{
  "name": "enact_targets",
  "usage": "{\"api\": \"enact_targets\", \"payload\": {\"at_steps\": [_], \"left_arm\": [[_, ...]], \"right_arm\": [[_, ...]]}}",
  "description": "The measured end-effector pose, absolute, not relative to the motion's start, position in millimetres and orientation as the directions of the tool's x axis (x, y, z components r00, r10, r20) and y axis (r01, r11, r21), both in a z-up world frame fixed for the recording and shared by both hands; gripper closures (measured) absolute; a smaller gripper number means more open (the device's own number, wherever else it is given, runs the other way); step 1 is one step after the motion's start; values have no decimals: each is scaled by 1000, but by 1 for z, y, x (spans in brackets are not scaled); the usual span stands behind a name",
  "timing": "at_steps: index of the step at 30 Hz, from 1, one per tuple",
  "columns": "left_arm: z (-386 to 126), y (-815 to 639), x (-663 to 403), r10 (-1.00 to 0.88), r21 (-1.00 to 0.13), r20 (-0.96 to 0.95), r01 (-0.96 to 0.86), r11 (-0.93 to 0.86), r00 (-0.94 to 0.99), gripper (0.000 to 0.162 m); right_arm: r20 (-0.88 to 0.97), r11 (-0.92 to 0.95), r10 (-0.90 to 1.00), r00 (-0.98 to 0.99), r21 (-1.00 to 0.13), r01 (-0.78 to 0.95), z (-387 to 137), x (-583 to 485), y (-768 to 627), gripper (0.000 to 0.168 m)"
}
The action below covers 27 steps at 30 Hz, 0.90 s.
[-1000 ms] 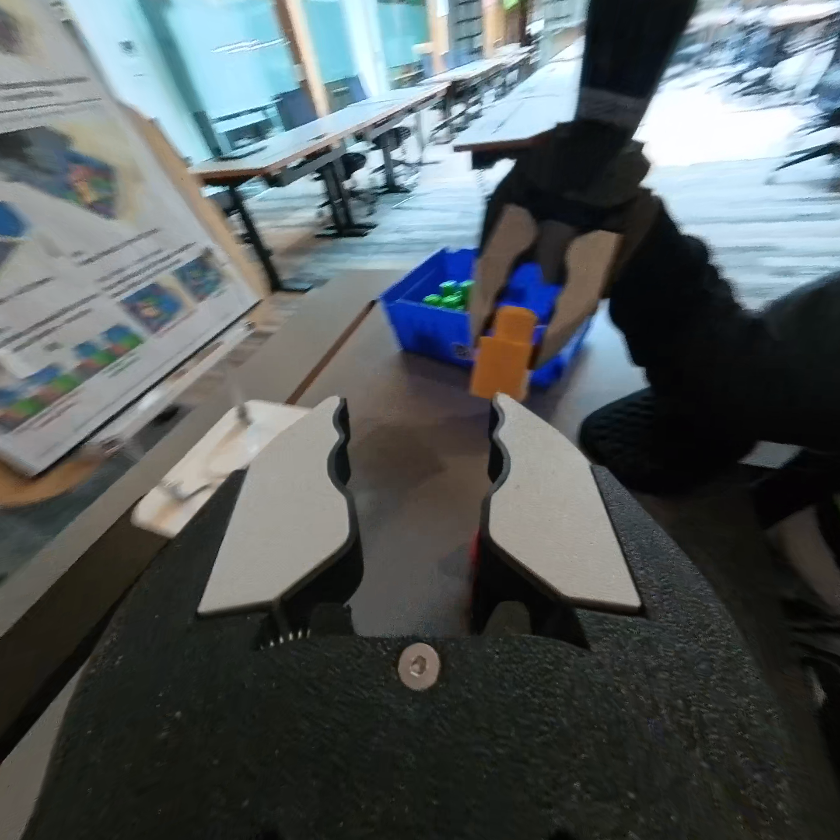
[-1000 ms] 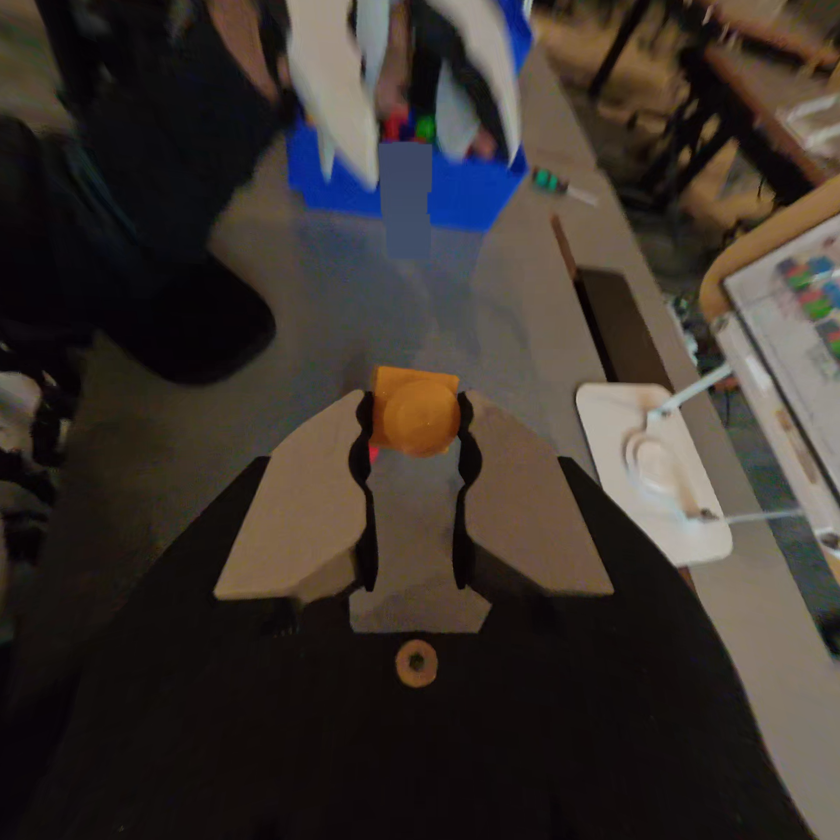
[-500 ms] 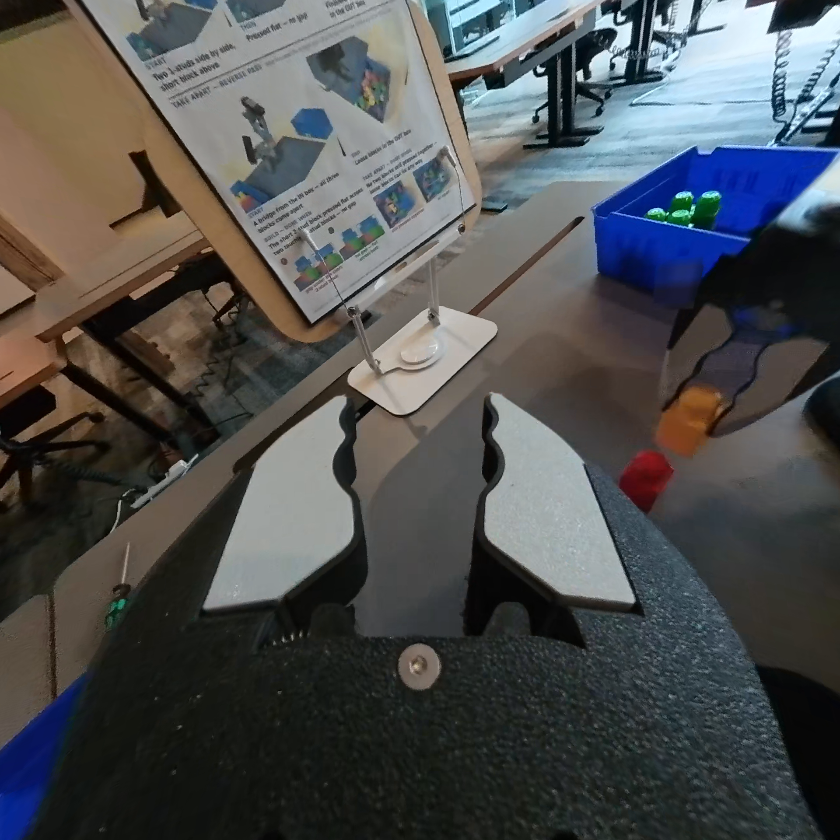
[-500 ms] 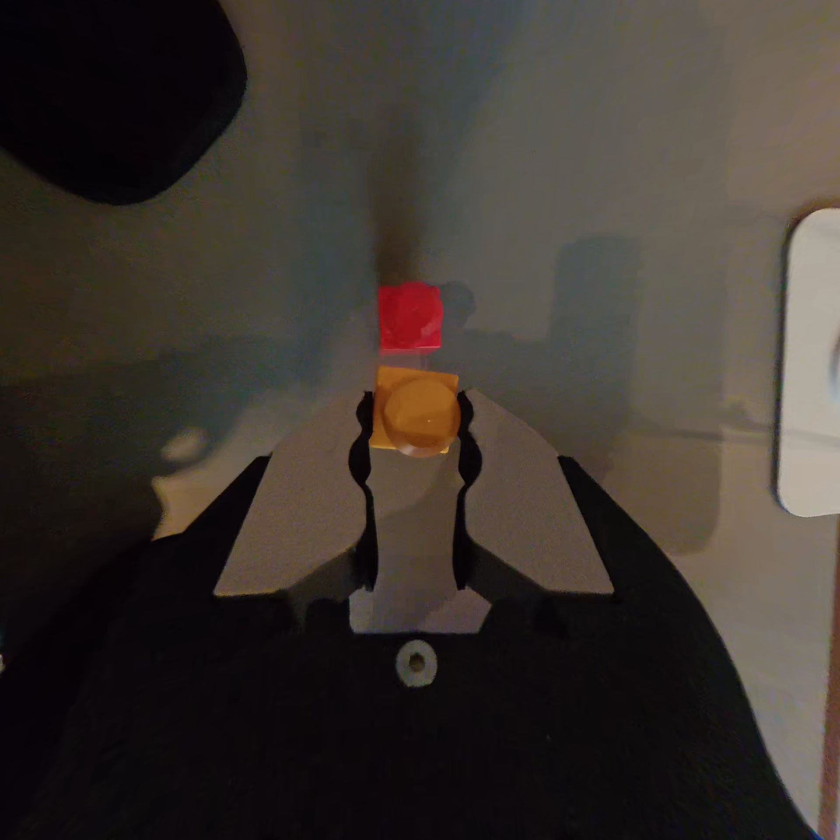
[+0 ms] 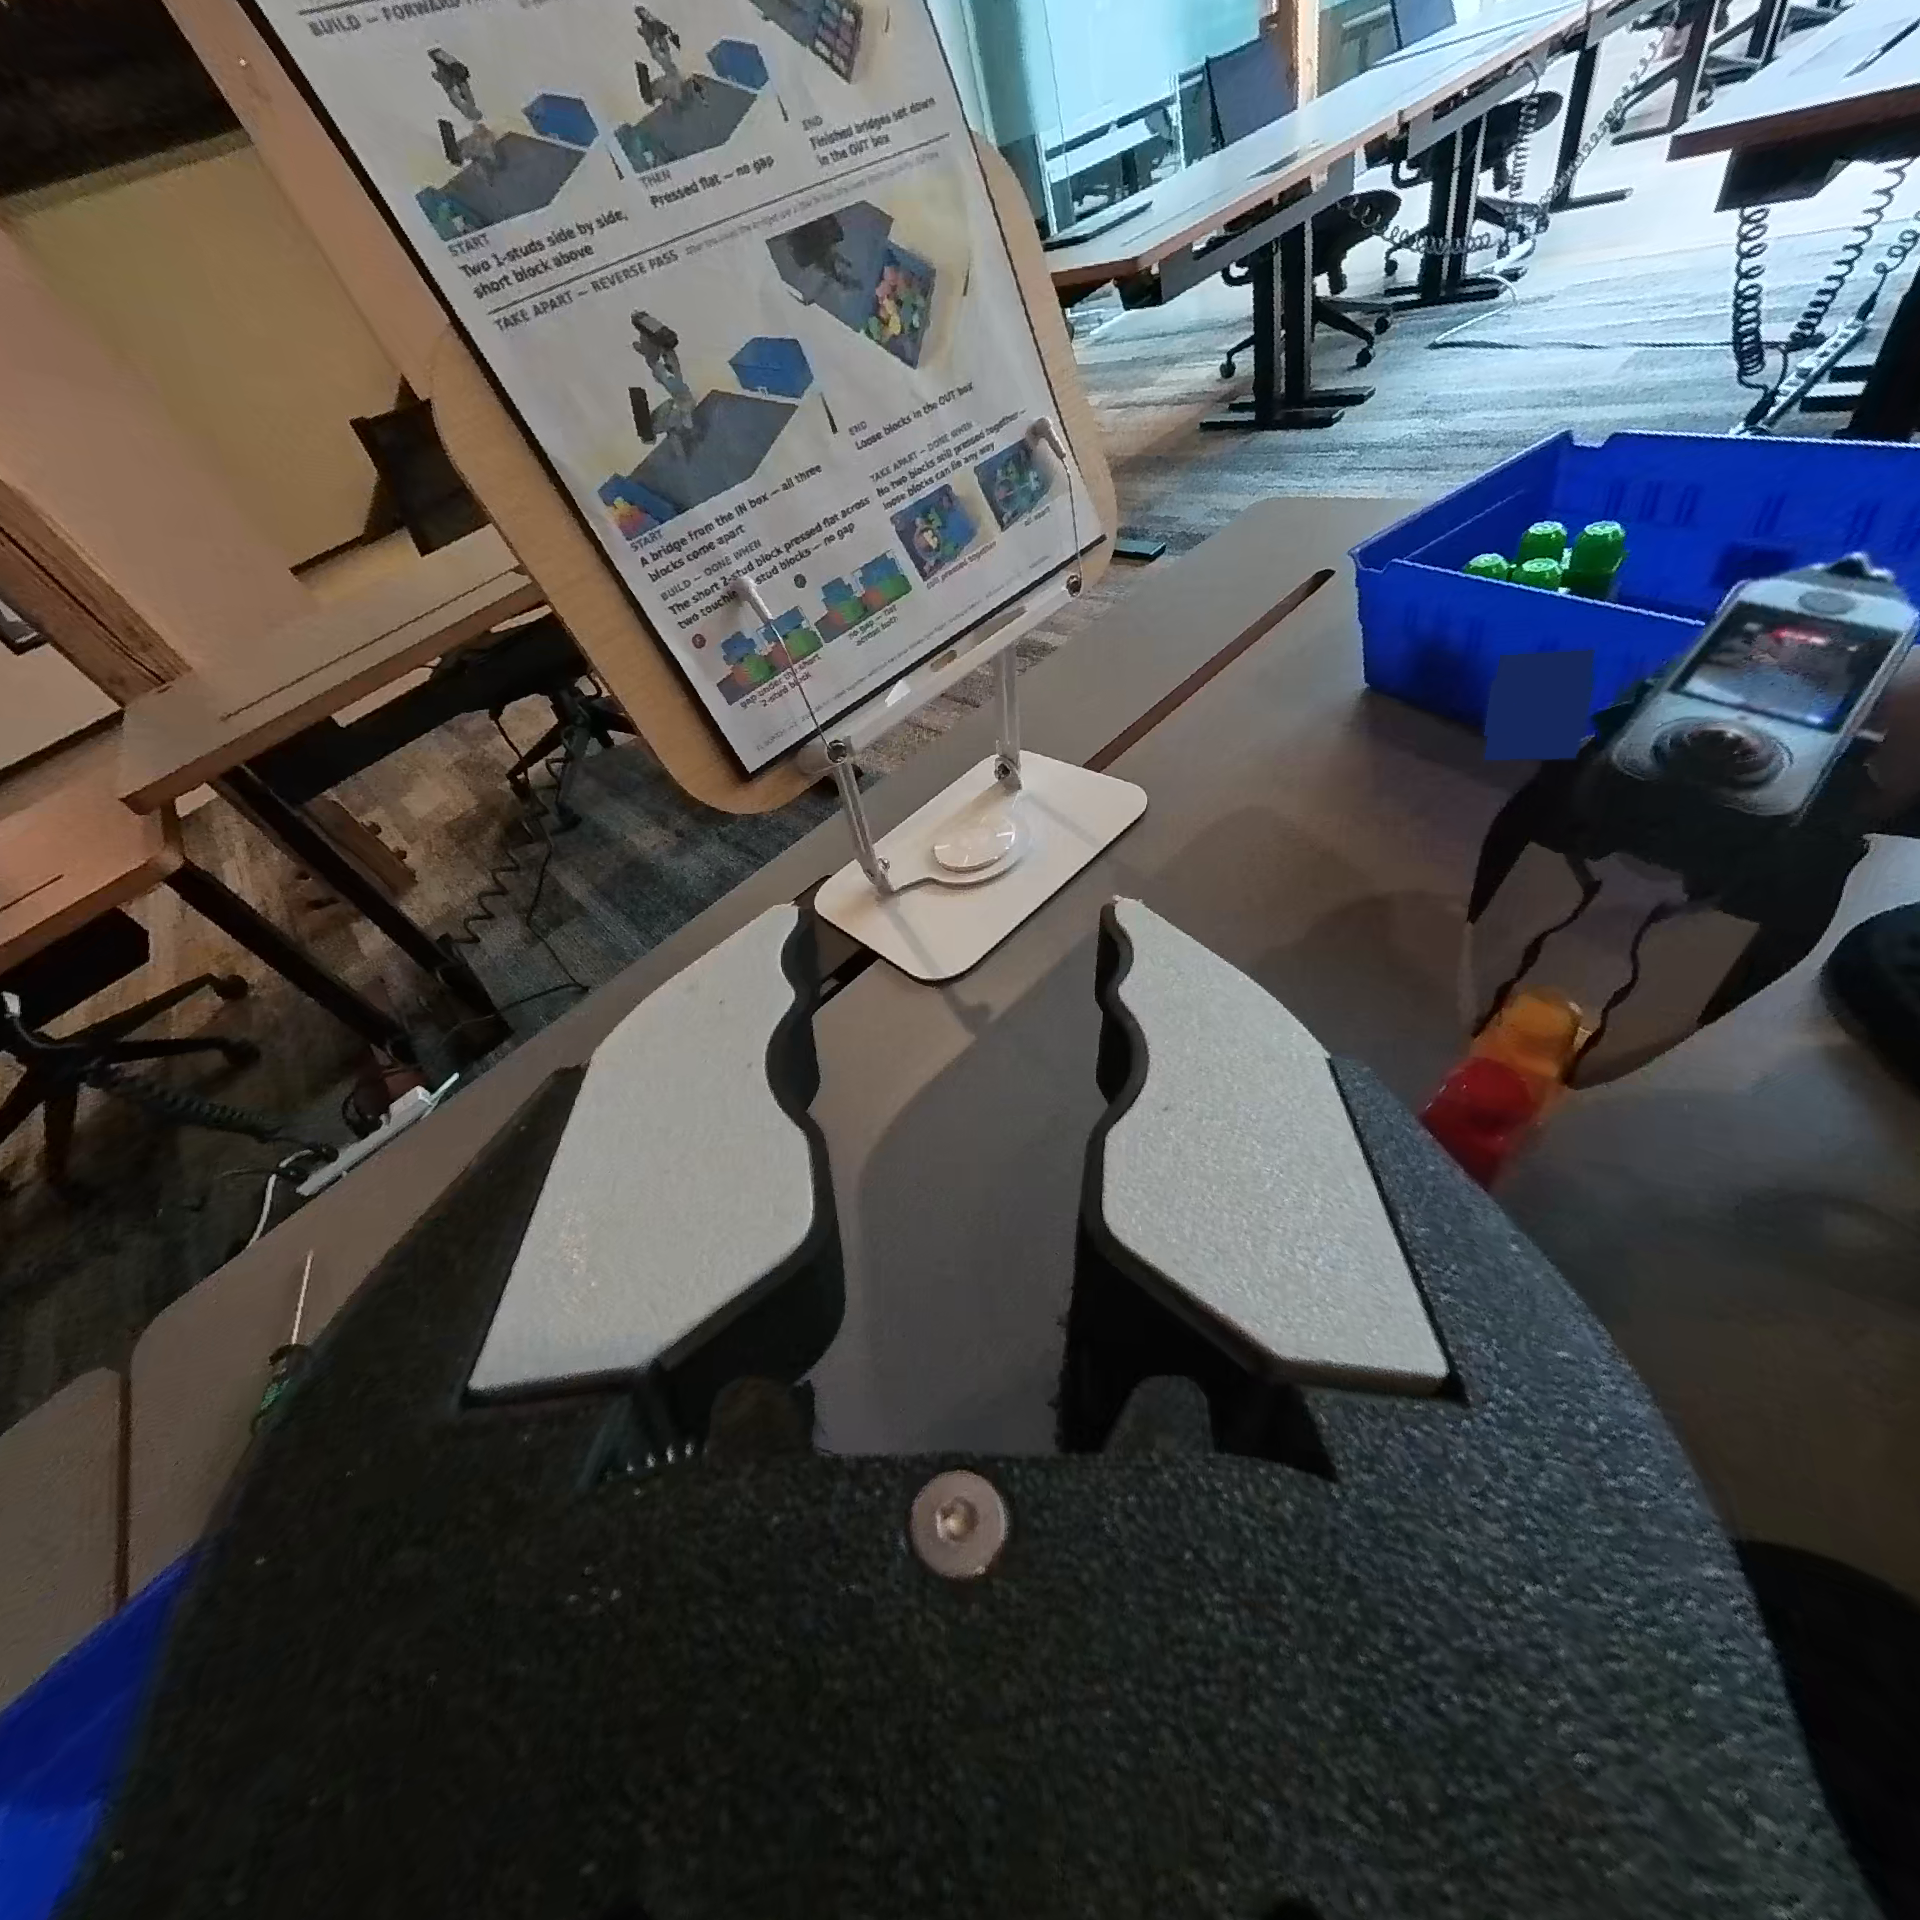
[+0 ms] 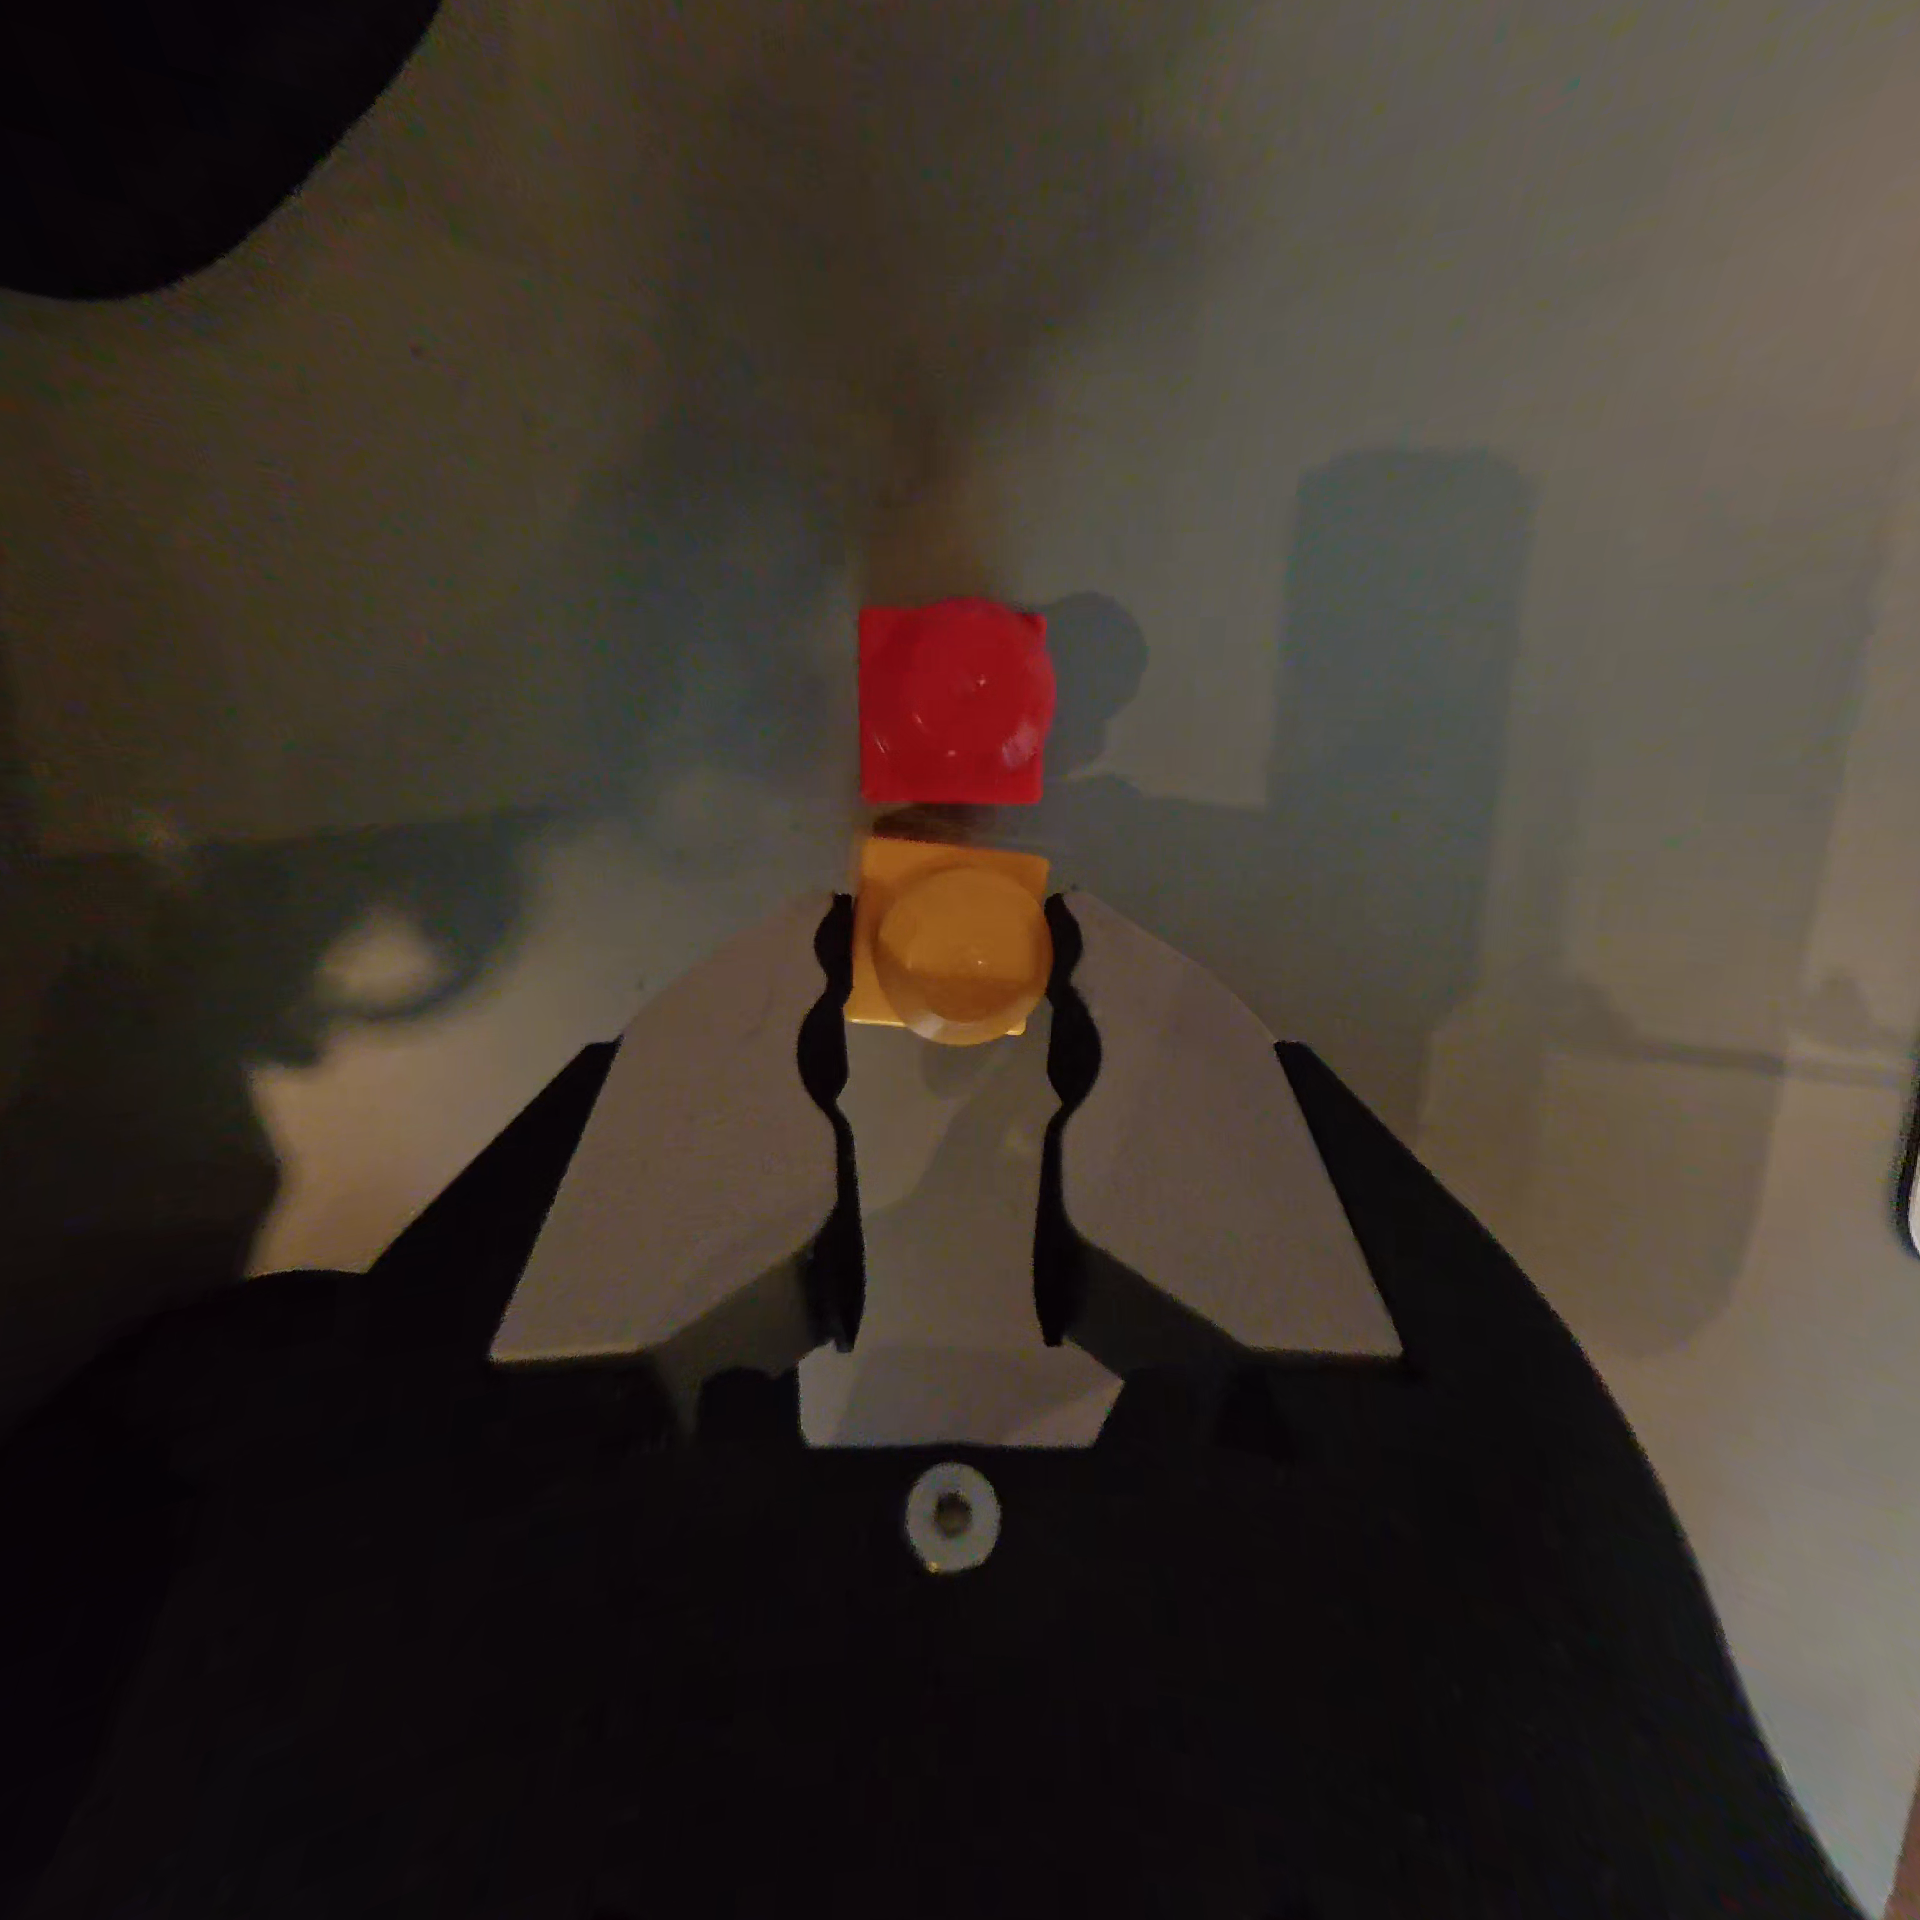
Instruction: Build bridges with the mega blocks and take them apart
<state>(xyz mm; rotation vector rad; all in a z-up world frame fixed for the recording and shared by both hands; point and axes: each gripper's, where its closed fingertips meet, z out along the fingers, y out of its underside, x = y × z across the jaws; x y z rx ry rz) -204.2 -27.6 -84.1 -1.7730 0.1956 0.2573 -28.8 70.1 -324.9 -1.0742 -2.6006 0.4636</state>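
Note:
My right gripper [image 6: 951, 914] points straight down at the grey table and is shut on an orange one-stud block [image 6: 951, 961]. A red one-stud block [image 6: 951, 717] stands on the table just beyond it, nearly touching. In the left wrist view the right gripper [image 5: 1558, 1023] holds the orange block [image 5: 1538, 1023] beside the red block [image 5: 1481, 1112] at the right. My left gripper [image 5: 951, 925] is open and empty, held above the table [image 5: 1195, 717]. Whether the orange block rests on the table I cannot tell.
A blue bin [image 5: 1475, 613] with green blocks [image 5: 1548, 556] stands at the far right. A white stand [image 5: 982, 868] holds an instruction sheet [image 5: 727, 332] ahead. A blue edge [image 5: 52, 1683] shows at lower left. Office desks lie beyond the table. Left tips to right tips: about 30 centimetres.
My right gripper has come down with the orange block, close beside the red block. My left gripper has swung left, away from the right gripper, toward the instruction stand, still open.

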Motion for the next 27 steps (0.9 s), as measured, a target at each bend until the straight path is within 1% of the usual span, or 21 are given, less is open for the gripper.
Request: {"api": "enact_targets", "payload": {"at_steps": [13,27], "left_arm": [[-85,-28,-203,-9,-937,-281,-276,-212,960,111],[-88,-27,-202,-23,-933,-287,-284,-222,958,111]], "right_arm": [[143,720,668,-730,-370,587,-330,-34,68,133],[135,725,657,-742,-382,572,-331,-36,67,133]]}}
